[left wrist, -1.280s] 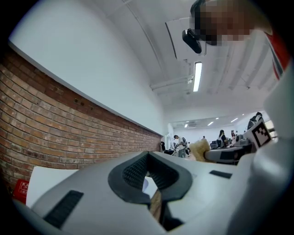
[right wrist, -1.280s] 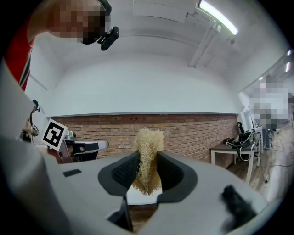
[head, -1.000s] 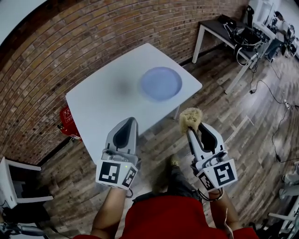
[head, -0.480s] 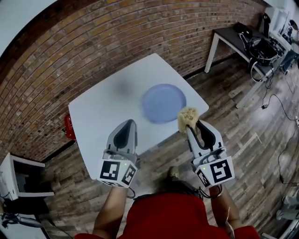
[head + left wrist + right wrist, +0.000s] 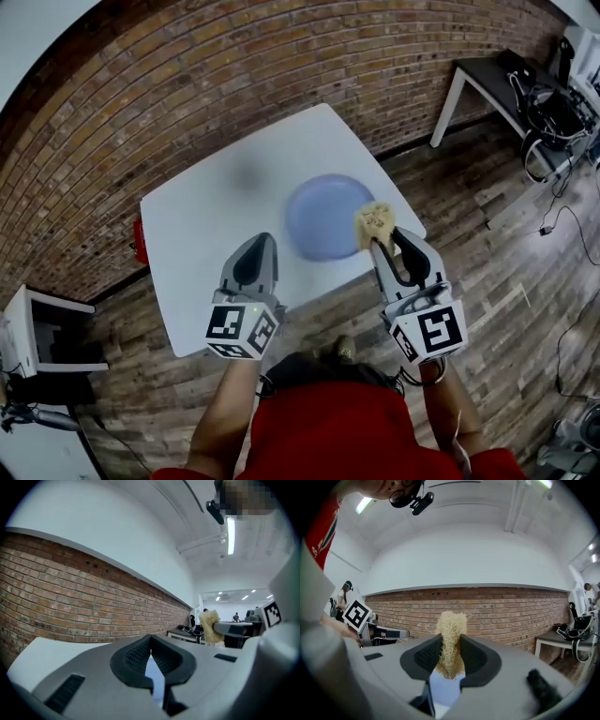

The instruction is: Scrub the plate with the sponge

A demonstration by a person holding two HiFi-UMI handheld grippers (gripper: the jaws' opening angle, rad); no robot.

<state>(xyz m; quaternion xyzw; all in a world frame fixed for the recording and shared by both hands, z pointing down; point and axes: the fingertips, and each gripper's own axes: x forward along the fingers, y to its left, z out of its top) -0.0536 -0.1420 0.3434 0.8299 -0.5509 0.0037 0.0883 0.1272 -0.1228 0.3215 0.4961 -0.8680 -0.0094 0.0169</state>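
A pale blue plate (image 5: 323,217) lies on the white table (image 5: 206,225), toward its right front corner. My right gripper (image 5: 379,236) is shut on a tan, fibrous sponge (image 5: 374,223) that hangs over the plate's right rim; in the right gripper view the sponge (image 5: 450,641) stands squeezed between the dark pads, with the plate (image 5: 444,690) showing below. My left gripper (image 5: 253,260) is shut and holds nothing, hovering over the table's front edge, left of the plate. In the left gripper view its jaws (image 5: 151,660) meet, and the sponge (image 5: 210,627) shows at the right.
A brick wall (image 5: 187,84) runs behind the table. A dark desk with cables (image 5: 525,80) stands at the far right. A red object (image 5: 141,242) sits on the floor by the table's left corner. A white cabinet (image 5: 37,337) is at the left.
The view has closed in on the table. Both grippers now reach over it, and the sponge has moved from off the table's edge to over the plate's right rim.
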